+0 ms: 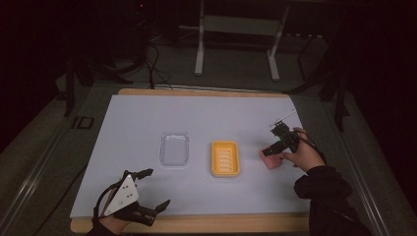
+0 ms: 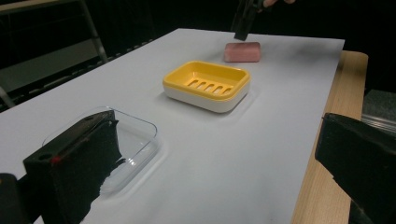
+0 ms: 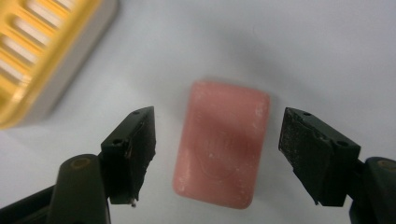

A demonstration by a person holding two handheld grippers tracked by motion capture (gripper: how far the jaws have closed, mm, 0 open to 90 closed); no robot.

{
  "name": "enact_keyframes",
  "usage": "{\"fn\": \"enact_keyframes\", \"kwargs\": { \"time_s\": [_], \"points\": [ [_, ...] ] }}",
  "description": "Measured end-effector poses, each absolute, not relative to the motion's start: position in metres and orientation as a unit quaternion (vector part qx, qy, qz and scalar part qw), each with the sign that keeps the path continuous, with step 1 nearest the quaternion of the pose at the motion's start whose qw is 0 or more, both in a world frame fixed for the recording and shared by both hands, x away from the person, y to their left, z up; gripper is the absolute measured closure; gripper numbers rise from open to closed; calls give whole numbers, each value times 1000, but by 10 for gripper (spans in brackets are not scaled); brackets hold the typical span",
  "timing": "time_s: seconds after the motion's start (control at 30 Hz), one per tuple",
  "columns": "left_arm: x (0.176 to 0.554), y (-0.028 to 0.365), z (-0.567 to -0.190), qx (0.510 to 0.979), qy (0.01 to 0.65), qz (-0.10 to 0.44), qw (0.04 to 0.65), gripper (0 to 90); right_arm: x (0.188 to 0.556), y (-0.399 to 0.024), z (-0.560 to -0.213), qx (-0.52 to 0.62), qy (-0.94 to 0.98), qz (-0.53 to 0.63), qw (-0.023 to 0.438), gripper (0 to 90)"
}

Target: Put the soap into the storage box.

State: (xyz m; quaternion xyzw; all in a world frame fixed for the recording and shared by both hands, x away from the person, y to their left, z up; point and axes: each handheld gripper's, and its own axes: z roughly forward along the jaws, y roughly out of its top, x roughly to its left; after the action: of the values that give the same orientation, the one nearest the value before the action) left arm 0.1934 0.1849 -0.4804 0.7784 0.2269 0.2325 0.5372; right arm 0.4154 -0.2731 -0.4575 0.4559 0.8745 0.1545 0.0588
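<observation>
High view: the right claw [image 1: 273,150] sits near the right edge of the tabletop [image 1: 147,113], tips down at the pink soap bar [image 1: 272,162], which lies on the white sheet just right of the yellow soap dish [image 1: 225,158]. A clear plastic lid [image 1: 174,148] lies left of the dish, near the middle. The left claw [image 1: 154,188] rests at the near left corner, jaws spread wide, nothing between them.

Left gripper view: both black jaws stand far apart and empty. Clear lid just behind the left jaw, yellow dish [image 2: 207,85] beyond it, pink bar [image 2: 242,52] farther toward the far edge, with the right claw's tip directly above it.

Right gripper view: the right claw [image 3: 217,149] straddles the pink bar [image 3: 222,144], one jaw on each long side; a gap of white sheet shows between each pad and the soap, so the jaws are apart and not clamping. Yellow dish [image 3: 42,51] at upper left. The bar carries a faint embossed mark, too blurred to read.
</observation>
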Motion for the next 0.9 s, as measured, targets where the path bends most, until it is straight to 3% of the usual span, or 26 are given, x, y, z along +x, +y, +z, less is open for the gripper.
{"fn": "enact_keyframes", "kwargs": {
  "time_s": [0.33, 0.53, 0.9],
  "points": [
    [193, 185, -480, 778, 227, 232, 538, 6, 418, -275, -482, 457, 877, 133, 58, 268],
    [193, 185, -480, 779, 226, 232, 537, 6, 417, -275, -492, 459, 878, 123, 53, 325],
    [193, 185, -481, 779, 227, 231, 537, 6, 420, -270, -502, 449, 886, 103, 55, 334]
  ]
}}
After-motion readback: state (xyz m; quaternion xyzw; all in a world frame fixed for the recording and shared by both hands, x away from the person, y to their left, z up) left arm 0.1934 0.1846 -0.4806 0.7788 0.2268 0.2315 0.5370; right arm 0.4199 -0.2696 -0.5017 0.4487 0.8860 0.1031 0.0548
